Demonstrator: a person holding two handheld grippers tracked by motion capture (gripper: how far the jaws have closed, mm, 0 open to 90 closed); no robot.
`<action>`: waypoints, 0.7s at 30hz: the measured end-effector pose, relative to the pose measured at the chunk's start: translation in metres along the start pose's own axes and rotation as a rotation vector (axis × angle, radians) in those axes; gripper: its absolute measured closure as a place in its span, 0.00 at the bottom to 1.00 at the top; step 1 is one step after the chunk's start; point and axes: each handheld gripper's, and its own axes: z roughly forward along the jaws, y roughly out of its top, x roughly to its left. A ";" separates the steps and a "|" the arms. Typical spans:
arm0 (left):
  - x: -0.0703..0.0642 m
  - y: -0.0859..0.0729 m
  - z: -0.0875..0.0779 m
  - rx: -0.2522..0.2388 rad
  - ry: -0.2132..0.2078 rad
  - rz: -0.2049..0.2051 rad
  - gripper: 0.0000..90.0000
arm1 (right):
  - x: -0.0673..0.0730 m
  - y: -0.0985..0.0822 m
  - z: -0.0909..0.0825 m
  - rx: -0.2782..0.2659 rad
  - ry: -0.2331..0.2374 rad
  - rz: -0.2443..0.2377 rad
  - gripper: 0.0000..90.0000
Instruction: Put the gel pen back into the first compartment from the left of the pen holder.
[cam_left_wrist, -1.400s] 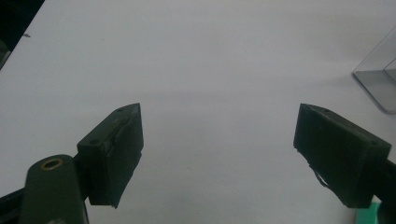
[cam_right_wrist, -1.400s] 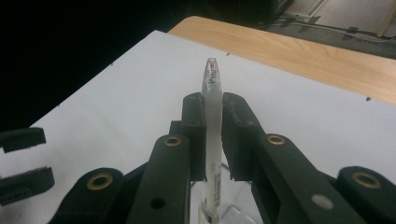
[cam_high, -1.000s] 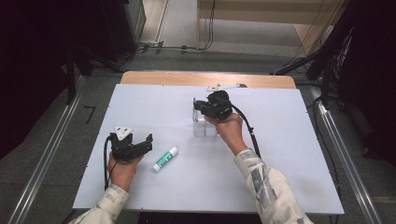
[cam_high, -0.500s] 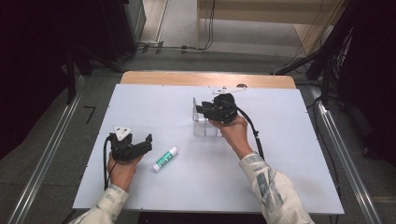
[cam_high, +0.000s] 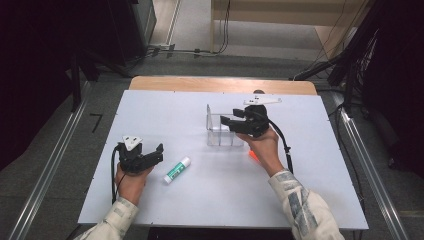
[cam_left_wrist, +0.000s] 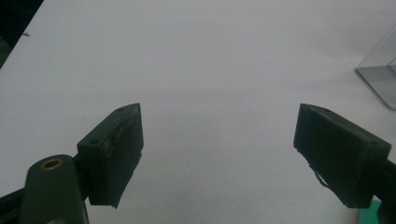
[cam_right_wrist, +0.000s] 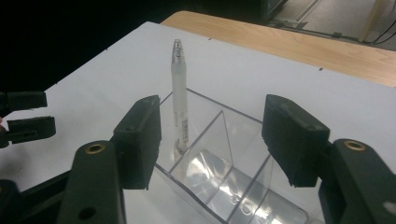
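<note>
Clear plastic organizer (cam_high: 220, 131) on the white counter (cam_high: 150, 110) — a translucent pen (cam_right_wrist: 179, 100) stands upright in one of its compartments, leaning at the wall. The right tongs (cam_right_wrist: 212, 140) have just been opening; their jaws stand spread on either side of the organizer's near edge, nothing pressed between them, so the pen looks delivered. A green-and-white glue stick (cam_high: 177, 169) lies flat on the counter just beside the left tongs (cam_high: 151, 157) — released, gripping nothing. An orange item (cam_high: 253, 155) under the right hand is too hidden to identify. Judged remaining: the glue stick.
</note>
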 end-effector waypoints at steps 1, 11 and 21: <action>0.000 0.000 0.000 0.000 0.001 0.000 0.18 | -0.001 -0.001 -0.003 -0.008 0.000 -0.006 0.38; -0.001 0.000 0.000 0.003 0.002 0.006 0.18 | -0.011 -0.015 -0.024 -0.020 -0.044 -0.026 0.33; 0.000 0.000 0.002 0.006 0.006 -0.004 0.18 | -0.027 -0.035 -0.043 -0.021 -0.085 0.003 0.33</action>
